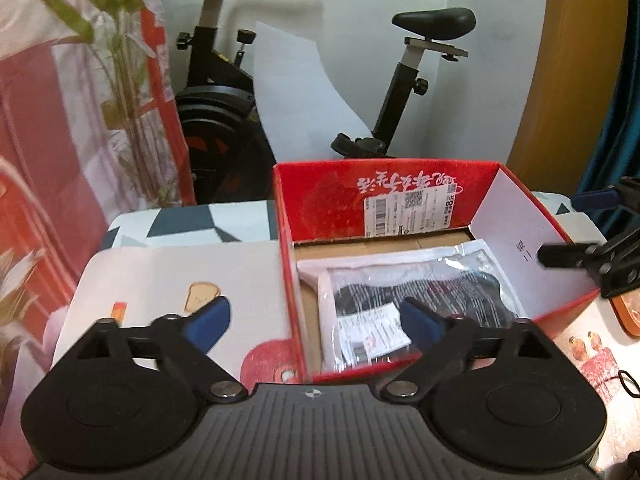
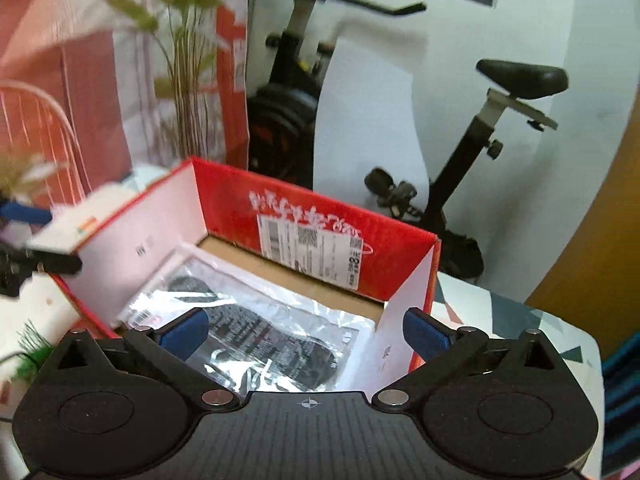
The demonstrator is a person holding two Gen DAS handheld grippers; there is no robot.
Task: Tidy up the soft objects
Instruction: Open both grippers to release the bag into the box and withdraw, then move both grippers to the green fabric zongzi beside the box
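A red cardboard box (image 1: 320, 192) stands open on the table, also in the right wrist view (image 2: 224, 196). Inside lies a clear plastic bag with dark fabric (image 1: 420, 292), seen too in the right wrist view (image 2: 264, 332). My left gripper (image 1: 316, 320) is open and empty, straddling the box's near left wall. My right gripper (image 2: 306, 336) is open and empty above the near end of the bag. The right gripper also shows at the box's right flap (image 1: 592, 240). The left gripper shows at the left edge of the right wrist view (image 2: 28, 236).
A patterned cloth with cartoon prints (image 1: 168, 280) covers the table left of the box. A black exercise bike (image 1: 224, 92) stands behind the table. A plant (image 1: 120, 60) and red-white curtain are at the left. A wooden panel (image 1: 576, 80) is at the right.
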